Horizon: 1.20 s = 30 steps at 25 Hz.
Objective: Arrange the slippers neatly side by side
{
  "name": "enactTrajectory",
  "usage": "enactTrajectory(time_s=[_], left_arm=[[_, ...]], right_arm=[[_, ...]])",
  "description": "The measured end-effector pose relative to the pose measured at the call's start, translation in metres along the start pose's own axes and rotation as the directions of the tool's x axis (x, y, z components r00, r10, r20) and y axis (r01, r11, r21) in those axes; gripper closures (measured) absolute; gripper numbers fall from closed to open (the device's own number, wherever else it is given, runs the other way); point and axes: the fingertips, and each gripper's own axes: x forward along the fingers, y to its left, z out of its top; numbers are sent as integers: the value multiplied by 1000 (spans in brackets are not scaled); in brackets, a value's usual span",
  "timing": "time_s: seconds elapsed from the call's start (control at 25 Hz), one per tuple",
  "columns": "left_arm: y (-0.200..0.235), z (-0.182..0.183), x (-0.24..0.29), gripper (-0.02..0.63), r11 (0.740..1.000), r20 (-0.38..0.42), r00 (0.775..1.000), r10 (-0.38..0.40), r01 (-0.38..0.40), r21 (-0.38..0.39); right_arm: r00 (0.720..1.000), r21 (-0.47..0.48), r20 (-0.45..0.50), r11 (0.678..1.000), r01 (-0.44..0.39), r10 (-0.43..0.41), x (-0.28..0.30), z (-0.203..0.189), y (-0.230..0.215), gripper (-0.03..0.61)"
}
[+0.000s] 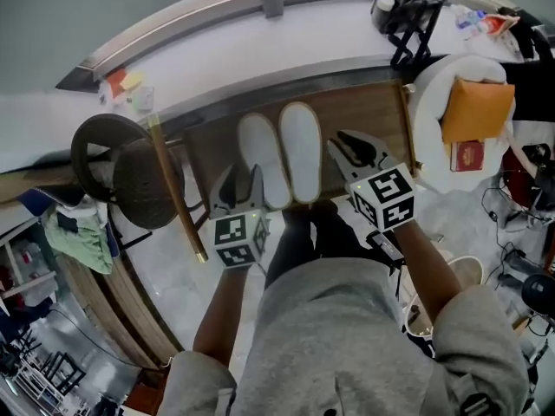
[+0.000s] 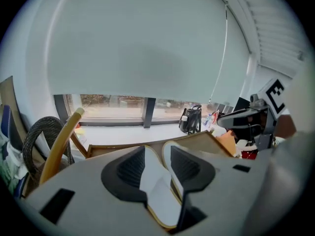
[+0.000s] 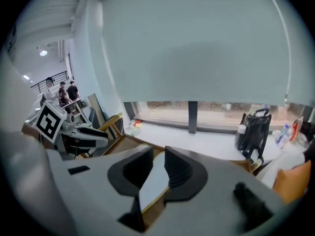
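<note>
Two white slippers lie side by side, soles flat, on a low wooden table [image 1: 368,111]: the left slipper [image 1: 260,167] and the right slipper [image 1: 301,150]. My left gripper [image 1: 241,180] hovers over the near end of the left slipper, jaws apart and empty. In the left gripper view the left slipper [image 2: 156,186] shows through the gap of the left gripper [image 2: 157,163]. My right gripper [image 1: 354,150] hangs just right of the right slipper, open and holding nothing. In the right gripper view, a slipper [image 3: 153,187] shows below the right gripper [image 3: 158,168].
A dark wicker chair [image 1: 121,167] with a wooden arm stands left of the table. A white window sill [image 1: 225,50] runs behind it, with a black bag [image 1: 412,11] on it. A white round seat [image 1: 434,120] with an orange envelope [image 1: 475,107] stands at the right. People stand far off [image 3: 61,91].
</note>
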Motion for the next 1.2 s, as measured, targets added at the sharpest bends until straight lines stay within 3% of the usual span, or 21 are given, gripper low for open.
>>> enactTrajectory(time_s=[0.2, 0.32, 0.48, 0.76, 1.2], left_arm=[[-14, 34, -37, 568, 1000, 87, 996, 6, -6, 0], [-25, 58, -58, 580, 1000, 142, 990, 1, -1, -1], [-37, 95, -84, 588, 1000, 224, 974, 11, -12, 3], [-68, 140, -118, 588, 1000, 331, 944, -16, 9, 24], [-79, 146, -123, 588, 1000, 365, 931, 12, -21, 20]], right_arm=[[987, -161, 128, 980, 115, -95, -80, 50, -26, 541], [971, -232, 186, 954, 192, -151, -121, 71, -42, 545], [942, -217, 266, 939, 265, -204, -162, 99, -60, 545], [900, -5, 397, 980, 198, -180, -186, 120, -43, 545], [905, 2, 411, 993, 120, -110, -170, 121, -28, 545]])
